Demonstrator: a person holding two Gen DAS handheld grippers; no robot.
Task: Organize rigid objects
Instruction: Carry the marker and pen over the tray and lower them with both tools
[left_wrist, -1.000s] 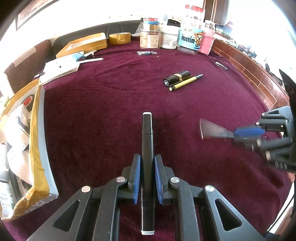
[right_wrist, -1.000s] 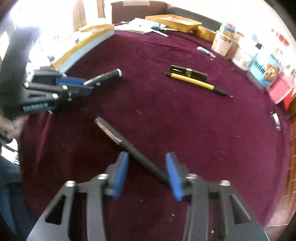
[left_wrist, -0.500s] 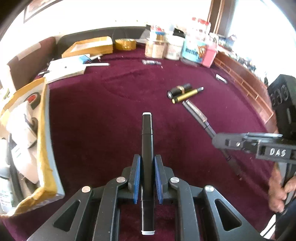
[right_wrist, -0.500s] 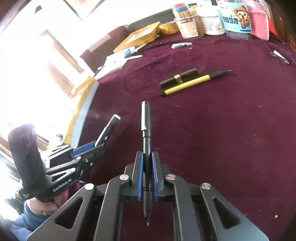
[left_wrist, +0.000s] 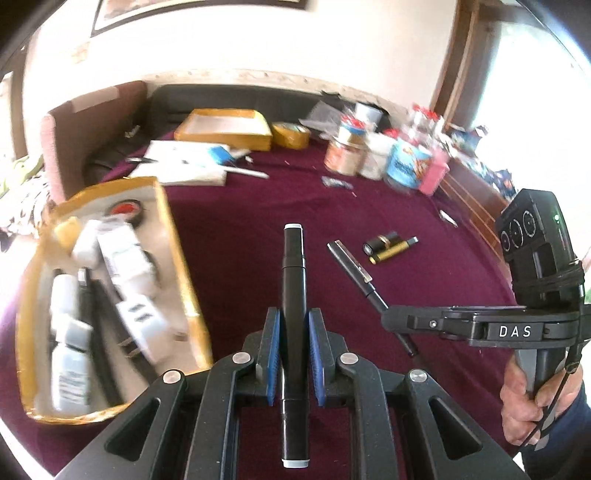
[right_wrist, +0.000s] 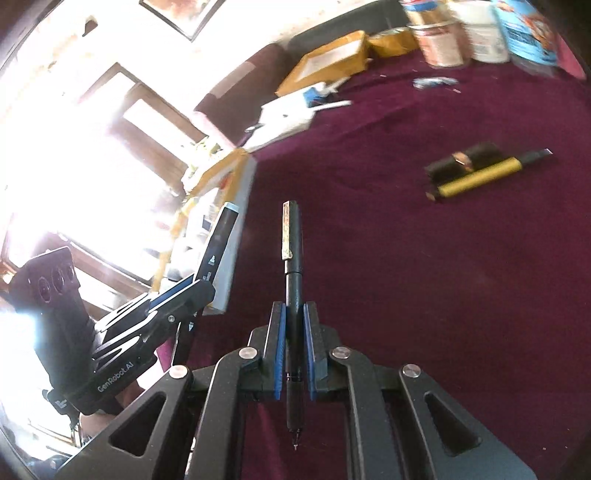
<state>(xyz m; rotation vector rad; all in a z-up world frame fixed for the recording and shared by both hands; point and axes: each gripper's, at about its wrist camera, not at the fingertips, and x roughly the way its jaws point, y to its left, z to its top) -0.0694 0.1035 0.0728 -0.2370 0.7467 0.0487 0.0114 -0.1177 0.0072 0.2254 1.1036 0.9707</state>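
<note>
Evidently both tools were loaded for sorting: the left tool (left_wrist: 291, 360) clamped a black marker (left_wrist: 293, 291) by its barrel, the right tool (right_wrist: 294, 349) pinched a black pen (right_wrist: 292, 258), both lifted over the maroon table (left_wrist: 258, 221) beside the cardboard box (left_wrist: 177, 254), probably the drop-off.

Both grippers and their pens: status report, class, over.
Left gripper shut on black marker. Right gripper shut on slim black pen. Box nearby, path unobstructed.

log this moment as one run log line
left gripper: shut on marker | right gripper: shut on pen | both lifted above cloth | box at left
</note>
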